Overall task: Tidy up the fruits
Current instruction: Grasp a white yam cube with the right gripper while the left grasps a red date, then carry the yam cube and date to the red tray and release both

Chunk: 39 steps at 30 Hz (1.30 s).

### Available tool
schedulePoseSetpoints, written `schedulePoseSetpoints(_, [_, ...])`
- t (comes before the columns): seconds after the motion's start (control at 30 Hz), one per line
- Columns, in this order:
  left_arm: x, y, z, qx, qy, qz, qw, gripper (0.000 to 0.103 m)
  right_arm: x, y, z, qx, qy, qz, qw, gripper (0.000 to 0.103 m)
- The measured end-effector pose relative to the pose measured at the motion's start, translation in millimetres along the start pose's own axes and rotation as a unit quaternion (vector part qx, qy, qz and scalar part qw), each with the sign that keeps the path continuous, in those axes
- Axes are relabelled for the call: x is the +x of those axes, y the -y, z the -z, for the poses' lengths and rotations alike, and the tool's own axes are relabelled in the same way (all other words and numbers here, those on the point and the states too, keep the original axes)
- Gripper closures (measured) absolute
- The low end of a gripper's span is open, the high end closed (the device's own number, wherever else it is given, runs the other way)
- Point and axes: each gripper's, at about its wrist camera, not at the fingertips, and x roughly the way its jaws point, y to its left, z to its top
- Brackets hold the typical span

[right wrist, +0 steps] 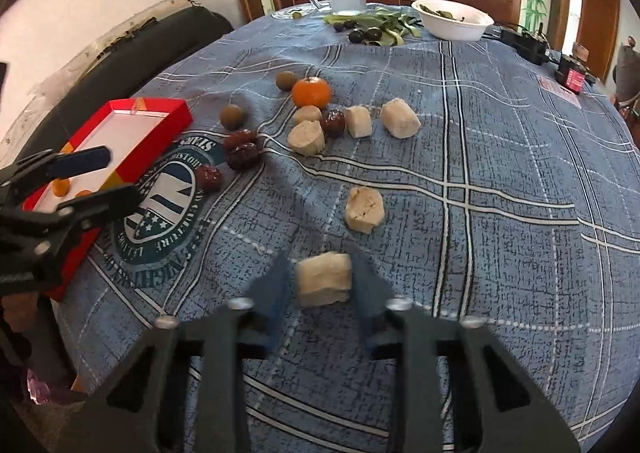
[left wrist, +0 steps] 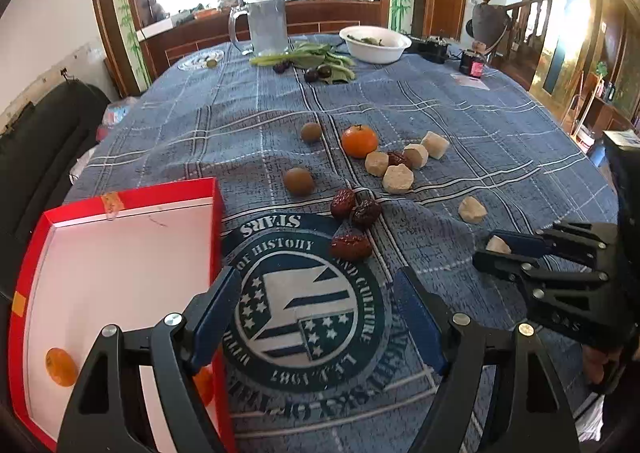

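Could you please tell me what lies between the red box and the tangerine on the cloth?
In the left wrist view, one brown kiwi-like fruit lies between the red box and the tangerine.

Table covering: woven blue cloth [right wrist: 500, 157], matt, coarse weave, rumpled into ridges, with a flat printed emblem [left wrist: 308, 305].

Red box [left wrist: 132, 193]: card or paperboard, slight sheen outside, plain white matt lining; tape patch on far rim.

Left hand-held gripper [left wrist: 318, 317]: matt black plastic frame, bright metal screw heads, blue pads [left wrist: 214, 313] (rubbery look, dull).

Right hand-held gripper [right wrist: 322, 285]: same build.

Pale chunk [right wrist: 324, 279] between its pads: chalky, rough, crumbly faces.

Red dates [left wrist: 352, 247]: wrinkled, glossy skin.

Mandarin [left wrist: 359, 141]: smooth, faintly pitted, shiny.

Far side: frosted glass mug [left wrist: 266, 27]; white bowl [left wrist: 376, 43], smooth, glossy.
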Motion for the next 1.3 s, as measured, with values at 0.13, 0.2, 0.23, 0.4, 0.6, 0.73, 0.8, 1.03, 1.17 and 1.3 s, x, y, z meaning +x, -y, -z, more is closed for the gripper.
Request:
schedulePoseSetpoints(0.13, [11,5,-7,0.002,-0.010,0.005,0.9999,0.024,-5,12,0,0.032,0.015,-0.038,0.999,0.074])
schedulePoseSetpoints(0.2, [18,7,-11,0.001,-0.015,0.005,0.9999,0.025,-11,28,0,0.072,0.036,-0.082,0.993,0.074])
schedulePoseSetpoints(0.23, [21,8,-12,0.002,-0.017,0.006,0.9998,0.025,-12,32,0,0.087,0.043,-0.086,0.992,0.074])
schedulePoseSetpoints(0.4, [36,14,-16,0.005,-0.032,0.010,0.9994,0.044,-16,39,-1,0.112,0.059,-0.084,0.988,0.074])
schedulePoseSetpoints(0.6, [48,16,-17,0.004,-0.046,0.020,0.9987,0.060,-19,45,-3,0.126,0.072,-0.087,0.986,0.075])
schedulePoseSetpoints(0.73, [53,16,-18,0.002,-0.047,0.029,0.9985,0.072,-16,44,-5,0.122,0.068,-0.083,0.987,0.075])
schedulePoseSetpoints(0.8, [53,16,-17,0.003,-0.042,0.030,0.9987,0.072,-17,44,-4,0.120,0.070,-0.080,0.987,0.075])
schedulePoseSetpoints(1.03, [43,13,-14,-0.008,-0.027,0.033,0.9991,0.073,-16,47,-5,0.125,0.072,-0.078,0.986,0.075])
schedulePoseSetpoints(1.17, [23,14,-11,-0.009,-0.004,0.029,0.9995,0.073,-19,48,-5,0.127,0.079,-0.077,0.986,0.074])
schedulePoseSetpoints(1.3, [-2,13,-11,-0.012,0.027,0.032,0.9991,0.073,-22,47,-5,0.123,0.089,-0.079,0.985,0.075])
